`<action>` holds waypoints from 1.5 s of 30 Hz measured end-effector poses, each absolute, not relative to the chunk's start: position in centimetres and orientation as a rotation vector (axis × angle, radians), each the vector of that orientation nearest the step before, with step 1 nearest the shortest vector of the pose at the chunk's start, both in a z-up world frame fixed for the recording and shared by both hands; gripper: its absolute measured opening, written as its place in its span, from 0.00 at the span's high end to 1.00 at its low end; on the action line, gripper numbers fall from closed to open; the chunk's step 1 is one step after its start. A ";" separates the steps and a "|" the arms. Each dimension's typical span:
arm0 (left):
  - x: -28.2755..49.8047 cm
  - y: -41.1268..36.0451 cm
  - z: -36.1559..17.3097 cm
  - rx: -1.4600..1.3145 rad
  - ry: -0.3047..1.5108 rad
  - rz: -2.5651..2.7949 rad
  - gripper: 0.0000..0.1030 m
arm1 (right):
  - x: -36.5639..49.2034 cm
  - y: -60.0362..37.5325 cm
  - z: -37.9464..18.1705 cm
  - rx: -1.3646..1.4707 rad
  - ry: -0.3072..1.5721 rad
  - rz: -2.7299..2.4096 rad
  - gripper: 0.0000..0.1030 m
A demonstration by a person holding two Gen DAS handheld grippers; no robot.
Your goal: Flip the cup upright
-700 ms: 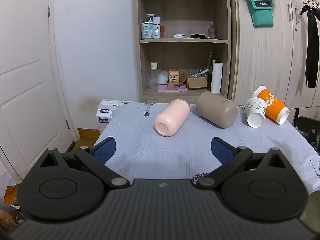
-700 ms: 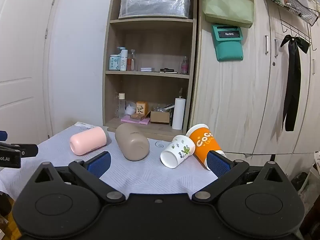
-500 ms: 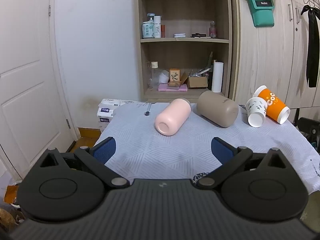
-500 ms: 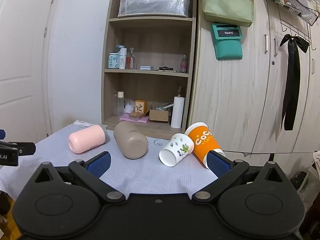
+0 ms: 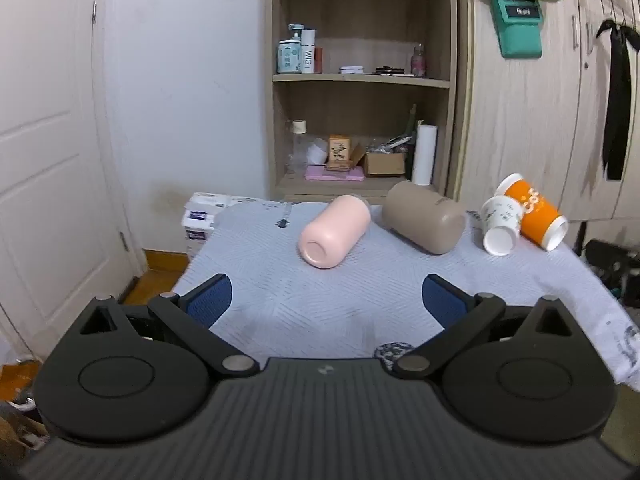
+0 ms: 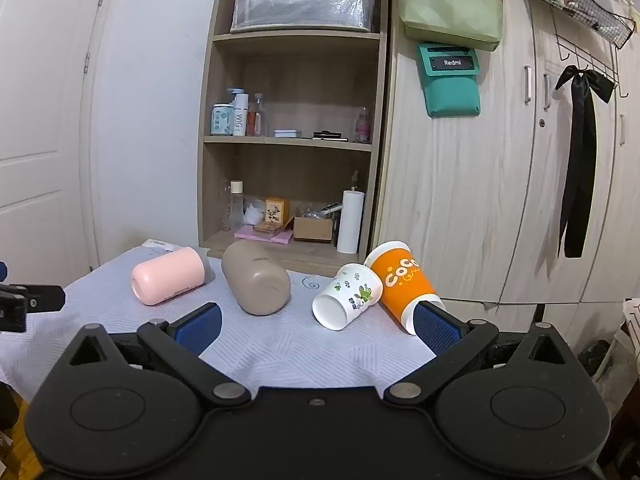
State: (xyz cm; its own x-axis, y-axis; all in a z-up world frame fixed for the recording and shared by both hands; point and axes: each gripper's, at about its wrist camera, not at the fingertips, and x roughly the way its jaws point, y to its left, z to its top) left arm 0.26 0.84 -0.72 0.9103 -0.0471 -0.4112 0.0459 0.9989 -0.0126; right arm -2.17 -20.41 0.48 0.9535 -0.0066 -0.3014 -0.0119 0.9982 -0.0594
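Several cups lie on their sides on a table with a pale blue-grey cloth (image 5: 328, 312): a pink cup (image 5: 334, 230), a taupe cup (image 5: 424, 216), a small white printed paper cup (image 5: 500, 224) and an orange paper cup (image 5: 534, 212). In the right wrist view they show as pink (image 6: 170, 276), taupe (image 6: 256, 278), white (image 6: 348, 296) and orange (image 6: 402, 284). My left gripper (image 5: 326, 296) is open and empty, short of the pink cup. My right gripper (image 6: 316, 326) is open and empty, short of the white cup.
A wooden shelf unit (image 6: 292, 140) with bottles and boxes stands behind the table. Wardrobe doors (image 6: 500, 180) are at the right. A white door (image 5: 44, 160) is at the left. The left gripper's tip (image 6: 28, 304) shows at the left edge of the right wrist view.
Both views have shifted slightly; the cups sit a little lower and left in the right wrist view. No cup has moved on the cloth. Both grippers stay open.
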 end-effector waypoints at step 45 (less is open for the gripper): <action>-1.1 1.4 -0.5 0.035 0.397 -0.017 0.00 | -1.9 -20.2 0.0 -0.062 0.335 0.009 0.00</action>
State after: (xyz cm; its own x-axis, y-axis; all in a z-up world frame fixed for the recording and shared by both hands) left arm -1.05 1.39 -0.51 0.9223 -0.0097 -0.3864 0.0235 0.9992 0.0309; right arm -1.89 -20.16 0.02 0.9444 -0.0015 -0.3287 -0.0189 0.9981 -0.0589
